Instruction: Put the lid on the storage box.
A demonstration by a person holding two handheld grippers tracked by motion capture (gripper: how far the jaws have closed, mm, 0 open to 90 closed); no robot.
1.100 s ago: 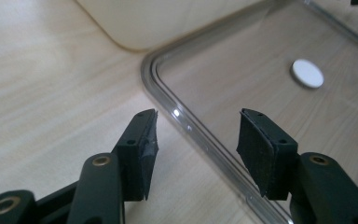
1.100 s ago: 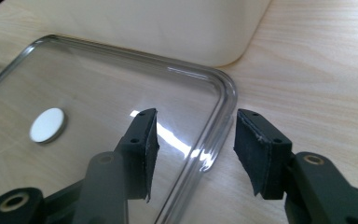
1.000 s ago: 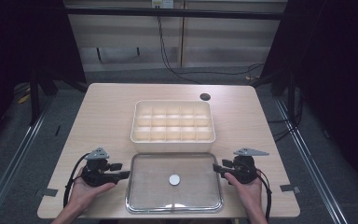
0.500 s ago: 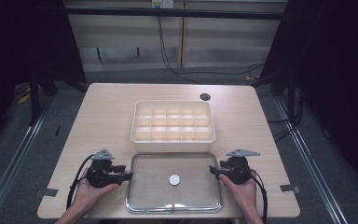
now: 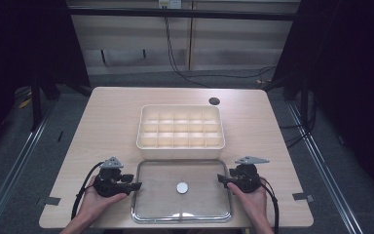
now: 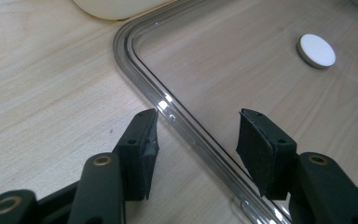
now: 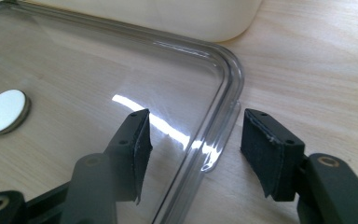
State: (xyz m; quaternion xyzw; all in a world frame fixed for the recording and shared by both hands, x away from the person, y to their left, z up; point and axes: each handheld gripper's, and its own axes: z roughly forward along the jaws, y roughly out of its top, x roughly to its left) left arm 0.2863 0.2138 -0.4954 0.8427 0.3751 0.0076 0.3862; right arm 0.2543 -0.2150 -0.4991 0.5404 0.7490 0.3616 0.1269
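Both jaws parted astride lid (image 5: 182,213) edges

The flat rectangular lid of clear plastic (image 5: 181,210) is colourless and glossy, with a grey-tinted rim and a small round white disc (image 5: 182,187) at its middle. The cream-white plastic compartment box (image 5: 180,143) is plain. The wooden tabletop (image 5: 107,122) is pale beige with fine grain. Both the left gripper (image 5: 137,185) and the right gripper (image 5: 220,179) are matt black.
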